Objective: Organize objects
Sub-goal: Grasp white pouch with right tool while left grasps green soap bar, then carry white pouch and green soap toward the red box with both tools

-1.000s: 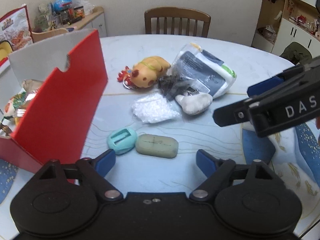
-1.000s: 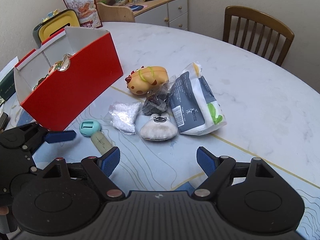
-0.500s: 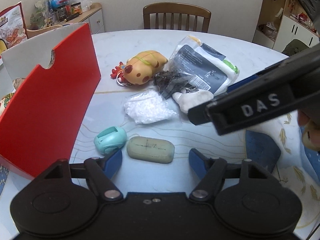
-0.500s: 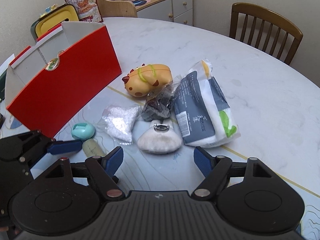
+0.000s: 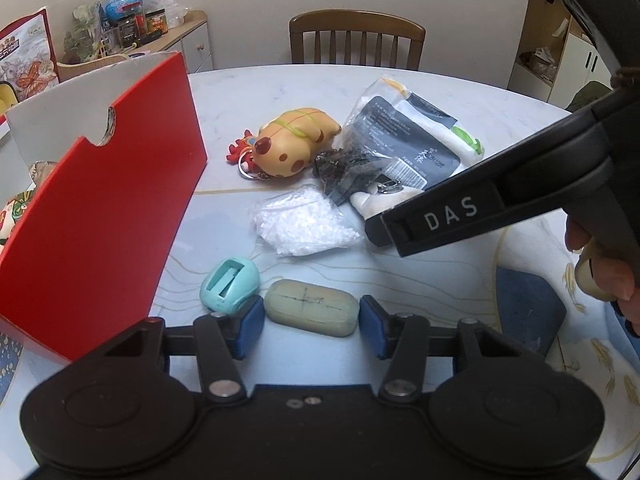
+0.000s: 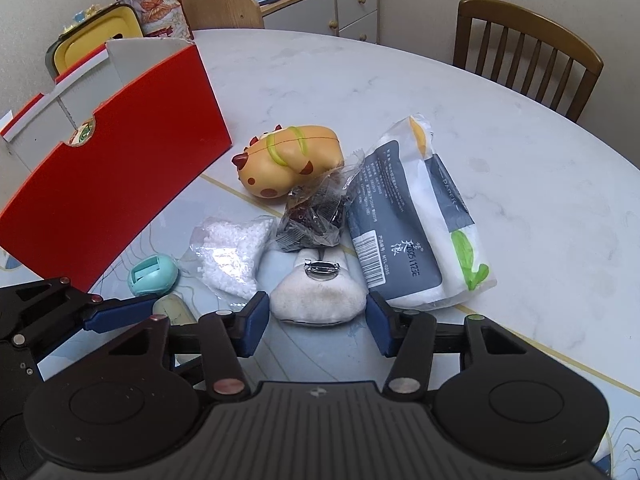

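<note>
left gripper (image 5: 311, 325) fingers spread around the green soap bar (image 5: 311, 313) on the counter (image 6: 520, 200), teal case (image 5: 230, 285) touching its left, right gripper (image 6: 317, 322) fingers spread around the white pouch (image 6: 318, 297), red box (image 6: 116, 176) far left, bare counter far right

The left gripper (image 5: 312, 326) sits low over the surface, its blue pads (image 5: 249, 327) spread wide apart. The right gripper (image 6: 316, 324) is likewise low with its pads (image 6: 253, 324) parted wide. A hand (image 5: 600, 264) grips the right gripper's handle, its body reaching across the left view.
</note>
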The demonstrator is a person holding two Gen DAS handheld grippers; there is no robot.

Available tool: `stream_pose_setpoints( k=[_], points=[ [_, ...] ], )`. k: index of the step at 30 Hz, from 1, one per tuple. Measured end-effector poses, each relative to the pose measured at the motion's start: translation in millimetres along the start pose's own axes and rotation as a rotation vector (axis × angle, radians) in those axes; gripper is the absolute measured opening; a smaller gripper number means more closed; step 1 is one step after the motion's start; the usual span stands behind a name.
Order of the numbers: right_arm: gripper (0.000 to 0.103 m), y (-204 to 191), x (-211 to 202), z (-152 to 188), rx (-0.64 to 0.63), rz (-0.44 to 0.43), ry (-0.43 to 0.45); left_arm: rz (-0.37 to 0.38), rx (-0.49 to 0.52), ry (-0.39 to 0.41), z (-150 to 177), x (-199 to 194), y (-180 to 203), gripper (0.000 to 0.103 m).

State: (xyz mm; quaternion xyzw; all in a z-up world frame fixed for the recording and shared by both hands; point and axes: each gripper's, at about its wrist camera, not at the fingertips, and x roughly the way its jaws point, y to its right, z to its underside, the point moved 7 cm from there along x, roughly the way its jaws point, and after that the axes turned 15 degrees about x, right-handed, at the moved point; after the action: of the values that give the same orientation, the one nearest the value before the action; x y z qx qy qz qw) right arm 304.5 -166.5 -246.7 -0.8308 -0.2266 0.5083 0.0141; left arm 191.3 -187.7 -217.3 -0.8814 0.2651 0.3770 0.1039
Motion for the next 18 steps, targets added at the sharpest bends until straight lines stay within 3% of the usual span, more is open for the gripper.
stream_pose_setpoints(
  k=[18],
  points=[
    [0.048, -2, -41, 31, 0.033, -0.04, -0.05, 0.056, -0.026, -0.005, 7, -30, -3, 0.051]
  ],
)
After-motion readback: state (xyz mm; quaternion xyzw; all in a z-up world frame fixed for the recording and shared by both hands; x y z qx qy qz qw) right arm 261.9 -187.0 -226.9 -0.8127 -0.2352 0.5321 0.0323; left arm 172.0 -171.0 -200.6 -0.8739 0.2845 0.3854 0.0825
